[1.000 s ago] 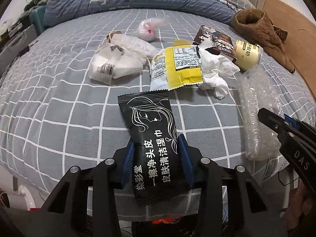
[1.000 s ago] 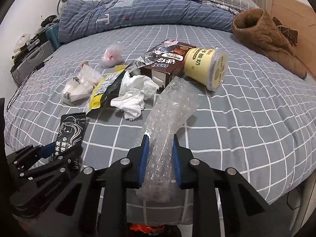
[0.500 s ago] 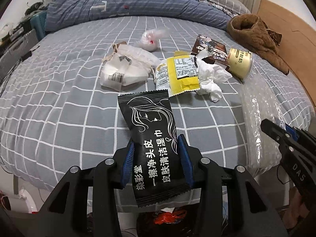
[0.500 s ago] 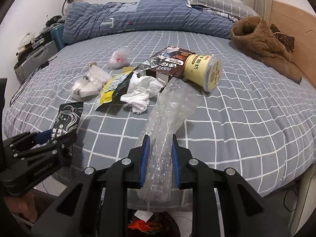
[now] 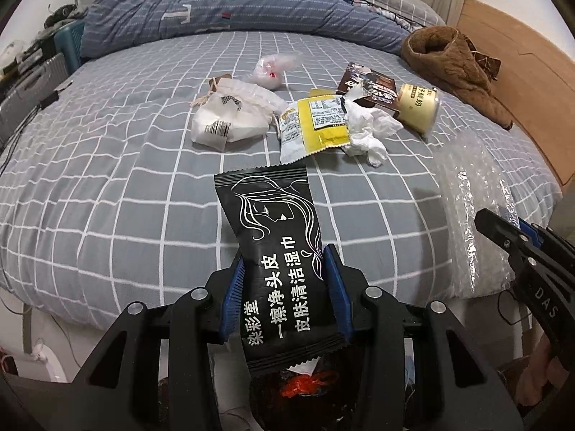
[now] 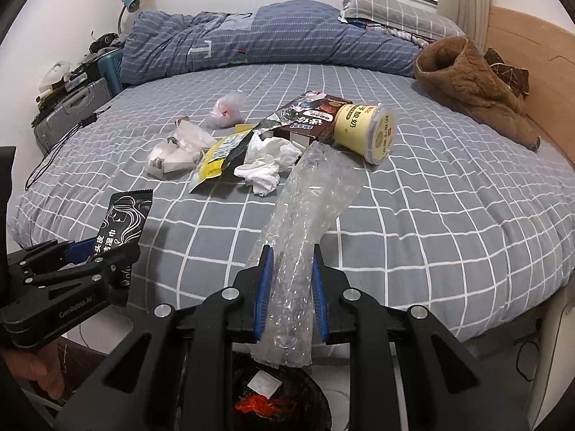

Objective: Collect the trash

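Observation:
My left gripper (image 5: 284, 276) is shut on a black wet-wipe packet (image 5: 276, 251), held off the bed's front edge; it also shows in the right wrist view (image 6: 118, 222). My right gripper (image 6: 289, 280) is shut on a strip of clear bubble wrap (image 6: 305, 222), seen at the right of the left wrist view (image 5: 474, 215). Below both grippers is a dark trash bin (image 6: 273, 398) holding red and white scraps. On the bed lie a yellow snack bag (image 5: 316, 122), crumpled tissue (image 5: 370, 129), a white plastic bag (image 5: 233, 118), a brown carton (image 6: 312, 118) and a yellow cup (image 6: 366, 133).
The bed has a grey checked sheet (image 5: 107, 165). A blue duvet (image 6: 269, 43) lies at the back and a brown coat (image 6: 474, 86) at the right by the wooden headboard. A small clear bag (image 5: 273, 68) lies farther back. A suitcase (image 6: 68, 115) stands left of the bed.
Both grippers have pulled back and up from the bed with their items. The trash bin has come into view under them.

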The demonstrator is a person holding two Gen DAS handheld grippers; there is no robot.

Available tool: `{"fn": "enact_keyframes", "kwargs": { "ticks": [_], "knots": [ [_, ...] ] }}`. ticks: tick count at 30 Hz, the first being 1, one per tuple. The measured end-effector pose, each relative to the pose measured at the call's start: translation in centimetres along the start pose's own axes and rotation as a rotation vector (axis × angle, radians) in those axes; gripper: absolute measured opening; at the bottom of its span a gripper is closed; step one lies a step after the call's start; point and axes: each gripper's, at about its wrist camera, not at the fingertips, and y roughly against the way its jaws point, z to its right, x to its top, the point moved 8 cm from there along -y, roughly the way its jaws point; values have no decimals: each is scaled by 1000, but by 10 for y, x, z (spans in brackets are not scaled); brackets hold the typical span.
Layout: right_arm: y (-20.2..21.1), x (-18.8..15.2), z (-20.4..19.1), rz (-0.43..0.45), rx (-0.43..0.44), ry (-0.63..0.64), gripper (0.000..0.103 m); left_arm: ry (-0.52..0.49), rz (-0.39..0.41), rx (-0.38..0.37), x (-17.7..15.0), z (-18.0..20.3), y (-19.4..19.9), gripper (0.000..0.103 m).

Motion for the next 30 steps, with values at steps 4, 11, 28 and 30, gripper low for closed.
{"fn": "enact_keyframes", "kwargs": {
  "ticks": [4, 11, 28, 30],
  "knots": [
    [12, -4, -3, 13, 7, -1, 20, 6, -4, -6, -10, -2, 8, 42],
    [27, -21, -6, 5, 16, -7, 20, 12, -1, -19, -26, -1, 25, 42],
    [53, -55, -30, -10, 39, 29, 20, -10, -38, -12, -73, 2, 43, 42],
    [54, -62, -35, -19, 36, 48, 20, -8, -43, -11, -78, 2, 44, 42]
  ]
}}
